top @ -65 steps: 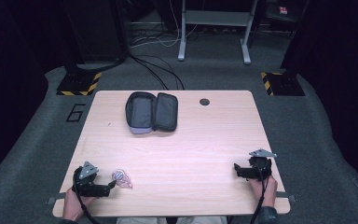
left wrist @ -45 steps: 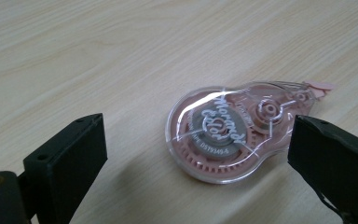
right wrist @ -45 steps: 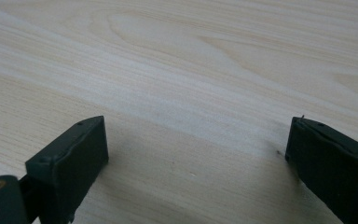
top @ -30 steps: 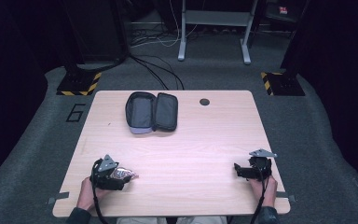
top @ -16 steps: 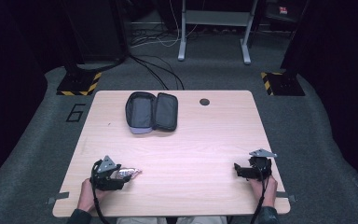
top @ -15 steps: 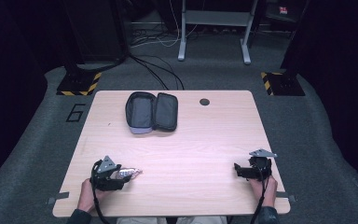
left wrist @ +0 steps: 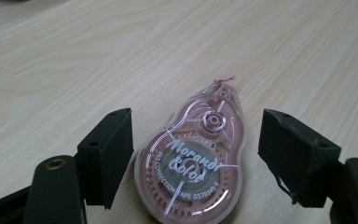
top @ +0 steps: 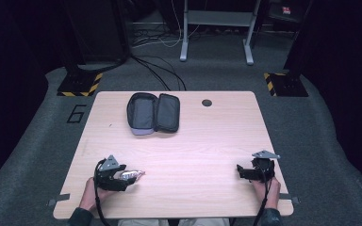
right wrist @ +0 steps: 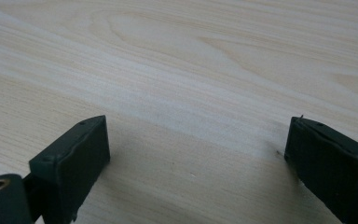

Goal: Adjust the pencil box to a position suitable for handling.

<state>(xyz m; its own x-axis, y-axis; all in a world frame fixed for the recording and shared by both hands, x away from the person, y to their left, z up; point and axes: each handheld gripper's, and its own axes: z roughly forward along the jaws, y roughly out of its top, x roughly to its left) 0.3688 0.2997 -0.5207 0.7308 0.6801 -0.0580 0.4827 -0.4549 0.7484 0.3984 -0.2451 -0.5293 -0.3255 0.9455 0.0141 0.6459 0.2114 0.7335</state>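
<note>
The wooden table carries an open dark pencil case near its far edge, well apart from both grippers at the near edge. The right gripper rests low over bare wood with its jaws wide and nothing between them. The left gripper has just opened its jaws a little; the pink correction tape lies flat on the table between them, with a gap visible at the right pad.

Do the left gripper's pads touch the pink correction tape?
Apart. In the left gripper view, bare table shows between the correction tape and each pad of the left gripper.
</note>
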